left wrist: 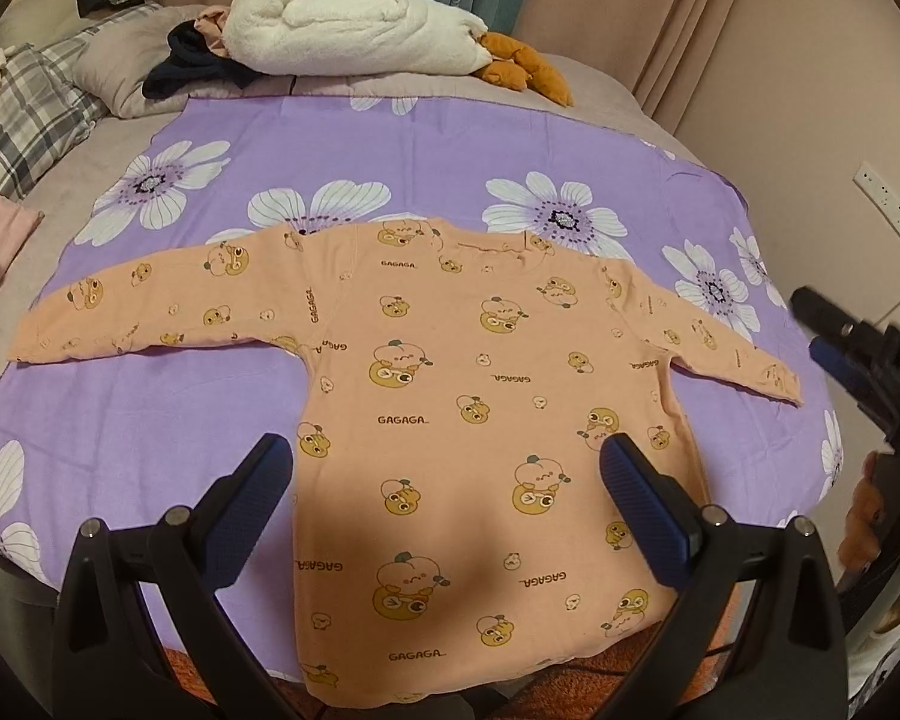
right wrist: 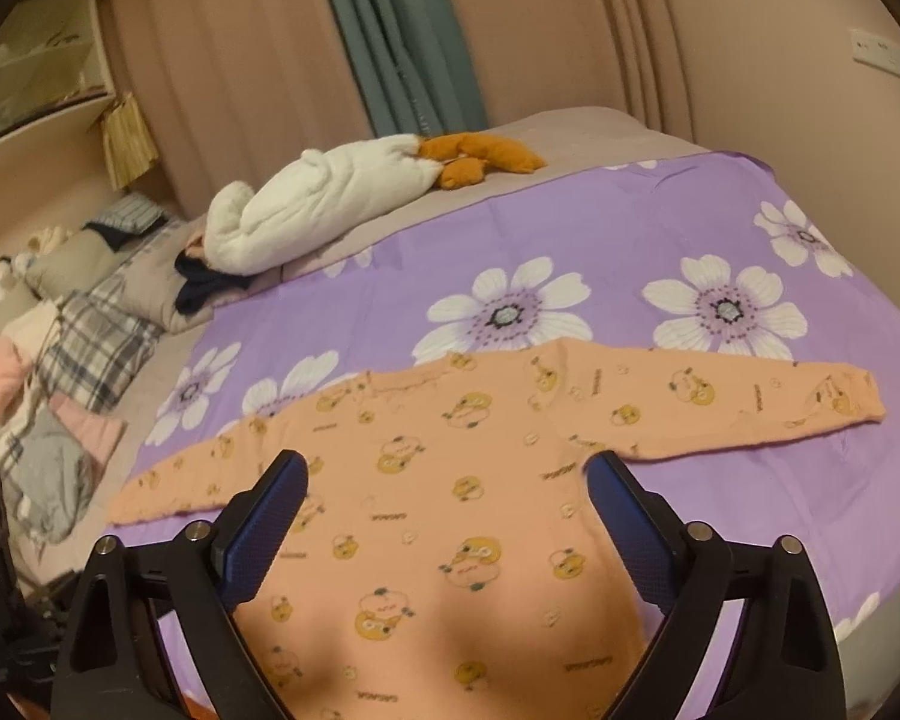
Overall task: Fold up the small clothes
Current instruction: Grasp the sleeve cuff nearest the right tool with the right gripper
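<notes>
Risk comes from the thin purple sheet under the peach shirt, spread flat on the bed: both the left gripper and right gripper hang wide and empty, and a low pinch may catch sheet too.

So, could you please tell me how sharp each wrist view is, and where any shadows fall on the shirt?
Left wrist view: sharp, the print on the orange shirt readable; a soft dark shadow lies on its lower body between the open left gripper fingers. Right wrist view: blurred and softer, the lettering smeared; a similar shadow sits low on the shirt under the open right gripper. Both bend straight lines at the edges.
</notes>
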Tool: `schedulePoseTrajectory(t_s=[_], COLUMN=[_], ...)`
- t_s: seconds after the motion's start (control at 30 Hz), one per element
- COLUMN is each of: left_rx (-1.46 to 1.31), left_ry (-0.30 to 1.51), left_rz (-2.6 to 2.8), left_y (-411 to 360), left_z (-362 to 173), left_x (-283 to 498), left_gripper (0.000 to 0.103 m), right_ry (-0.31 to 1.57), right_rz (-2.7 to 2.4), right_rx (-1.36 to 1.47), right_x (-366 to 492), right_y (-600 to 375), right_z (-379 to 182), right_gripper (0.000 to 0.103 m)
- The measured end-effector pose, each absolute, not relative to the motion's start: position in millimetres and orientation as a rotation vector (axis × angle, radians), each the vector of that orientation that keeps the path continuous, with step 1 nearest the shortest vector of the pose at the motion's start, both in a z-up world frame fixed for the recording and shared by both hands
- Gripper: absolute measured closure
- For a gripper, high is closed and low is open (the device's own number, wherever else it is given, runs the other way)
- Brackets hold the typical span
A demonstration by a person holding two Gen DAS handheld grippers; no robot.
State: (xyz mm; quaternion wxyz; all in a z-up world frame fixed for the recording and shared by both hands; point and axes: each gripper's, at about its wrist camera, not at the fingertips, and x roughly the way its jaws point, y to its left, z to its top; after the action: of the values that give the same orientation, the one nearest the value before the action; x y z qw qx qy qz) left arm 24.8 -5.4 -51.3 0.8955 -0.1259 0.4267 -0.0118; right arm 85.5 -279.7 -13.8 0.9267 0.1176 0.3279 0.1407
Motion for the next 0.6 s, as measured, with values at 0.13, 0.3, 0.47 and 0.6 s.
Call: schedulePoseTrajectory(t_s=[0.13,0.3,0.47,0.6], left_rx=[-0.287,-0.289,-0.32,-0.29], left_ry=[0.919,0.977,1.065,1.063], left_rz=[-0.038,-0.052,-0.067,-0.048], left_y=[-4,-9,-9,-11], left_z=[-63,-87,-112,-121], left_x=[33,46,57,62], left_gripper=[0.001,0.005,0.01,0.012], right_ry=[0.676,0.688,0.726,0.774], right_rz=[0.249,0.129,-0.055,-0.249], right_rx=[0.324,0.472,0.604,0.695], right_x=[99,118,133,147], right_y=[-308,-366,-431,-485], right_z=[-15,-27,-55,-91], right_gripper=[0.015,0.021,0.024,0.024])
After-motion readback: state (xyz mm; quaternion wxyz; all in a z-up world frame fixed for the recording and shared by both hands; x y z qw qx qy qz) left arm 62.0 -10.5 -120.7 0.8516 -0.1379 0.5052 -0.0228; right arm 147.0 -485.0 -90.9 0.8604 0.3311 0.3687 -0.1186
